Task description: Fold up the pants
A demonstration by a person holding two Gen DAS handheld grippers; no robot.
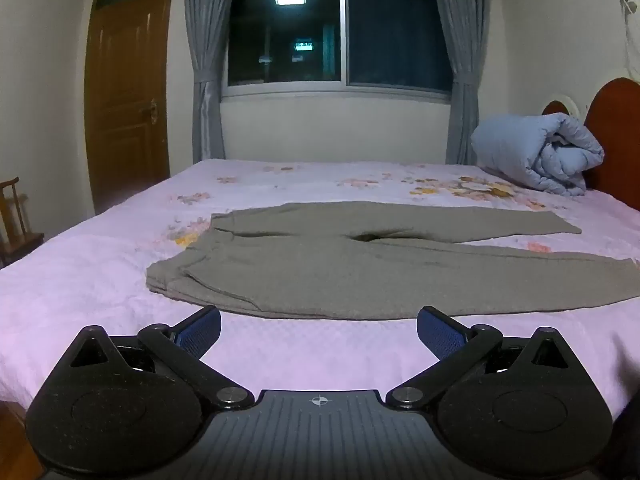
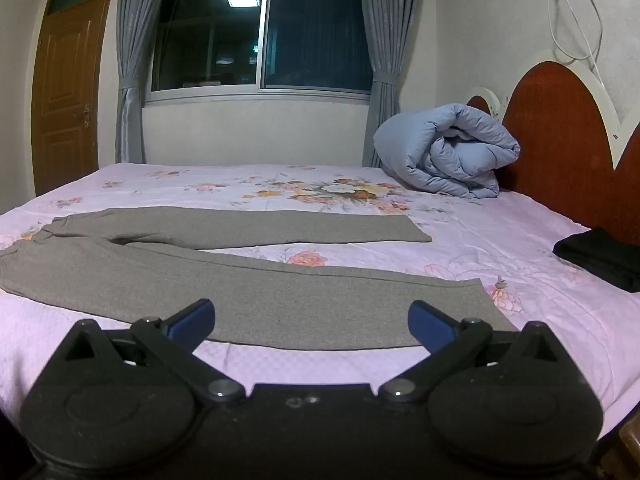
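Grey pants [image 1: 360, 272] lie flat on the pink floral bed sheet [image 1: 80, 280], waistband at the left, both legs spread apart and running right. In the right wrist view the pants [image 2: 240, 288] show their leg ends, the near cuff just beyond my fingers. My left gripper [image 1: 318, 326] is open and empty, just short of the near edge of the pants by the waist. My right gripper [image 2: 310, 320] is open and empty, over the near leg close to its cuff.
A rolled blue duvet [image 2: 444, 152] sits at the far right by the red headboard [image 2: 560, 132]. A folded black garment [image 2: 600, 258] lies on the bed at the right. A wooden chair [image 1: 18, 220] stands left of the bed, with a door [image 1: 124, 92] and window behind.
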